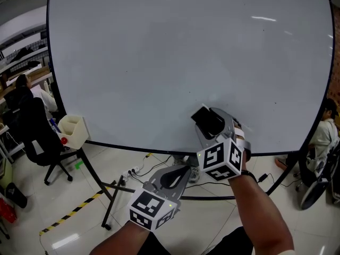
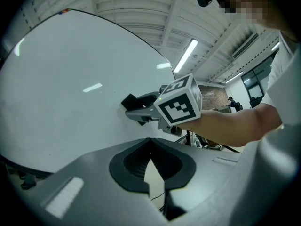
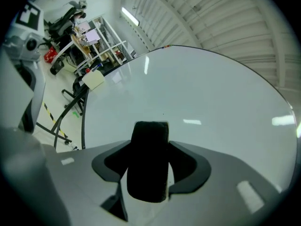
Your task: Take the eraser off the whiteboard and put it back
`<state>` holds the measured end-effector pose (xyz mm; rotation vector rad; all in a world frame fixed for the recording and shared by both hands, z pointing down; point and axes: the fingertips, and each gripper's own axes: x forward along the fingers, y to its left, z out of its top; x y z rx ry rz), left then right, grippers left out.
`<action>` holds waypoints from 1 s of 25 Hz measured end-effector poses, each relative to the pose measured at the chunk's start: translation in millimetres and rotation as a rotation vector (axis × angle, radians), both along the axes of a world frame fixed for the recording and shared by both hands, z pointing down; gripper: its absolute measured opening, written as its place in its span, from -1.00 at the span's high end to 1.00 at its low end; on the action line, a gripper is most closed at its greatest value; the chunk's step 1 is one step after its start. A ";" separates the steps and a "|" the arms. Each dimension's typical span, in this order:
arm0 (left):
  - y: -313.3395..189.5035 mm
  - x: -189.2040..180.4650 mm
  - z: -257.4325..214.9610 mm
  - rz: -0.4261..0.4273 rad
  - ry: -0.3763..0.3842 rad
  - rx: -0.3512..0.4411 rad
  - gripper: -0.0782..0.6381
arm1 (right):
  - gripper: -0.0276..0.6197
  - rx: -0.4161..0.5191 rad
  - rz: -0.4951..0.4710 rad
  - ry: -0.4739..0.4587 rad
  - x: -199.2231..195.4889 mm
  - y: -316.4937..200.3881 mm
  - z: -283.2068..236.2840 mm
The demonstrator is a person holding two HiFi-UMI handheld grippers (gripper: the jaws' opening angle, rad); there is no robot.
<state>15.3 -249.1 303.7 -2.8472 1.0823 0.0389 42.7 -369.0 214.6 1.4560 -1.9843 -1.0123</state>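
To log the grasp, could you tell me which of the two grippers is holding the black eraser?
The right gripper: its jaws clamp the black eraser, while the left gripper has its jaws together and empty.

Floor bears the whiteboard on its stand, power strip, striped tape.

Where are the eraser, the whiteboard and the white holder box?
eraser (image 3: 148,160): right gripper view, middle of its black body.
whiteboard (image 1: 159,57): head view, bare white surface.
white holder box (image 1: 73,133): head view, front wall.
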 end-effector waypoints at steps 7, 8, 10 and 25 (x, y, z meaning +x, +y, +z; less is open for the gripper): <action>-1.2 -4.4 -0.9 -0.003 0.006 -0.002 0.73 | 0.17 -0.010 -0.005 -0.072 -11.7 -10.0 -10.9; -1.4 -4.9 -0.9 -0.003 0.007 -0.002 0.73 | 0.17 -0.006 -0.005 -0.075 -12.8 -11.1 -12.3; -1.9 -5.5 -0.9 -0.003 0.008 -0.003 0.73 | 0.17 -0.003 -0.003 -0.082 -13.9 -14.5 -14.9; -5.1 -9.8 2.6 -0.009 0.008 -0.013 0.73 | 0.15 -0.002 0.020 -0.076 -18.6 -24.3 -18.4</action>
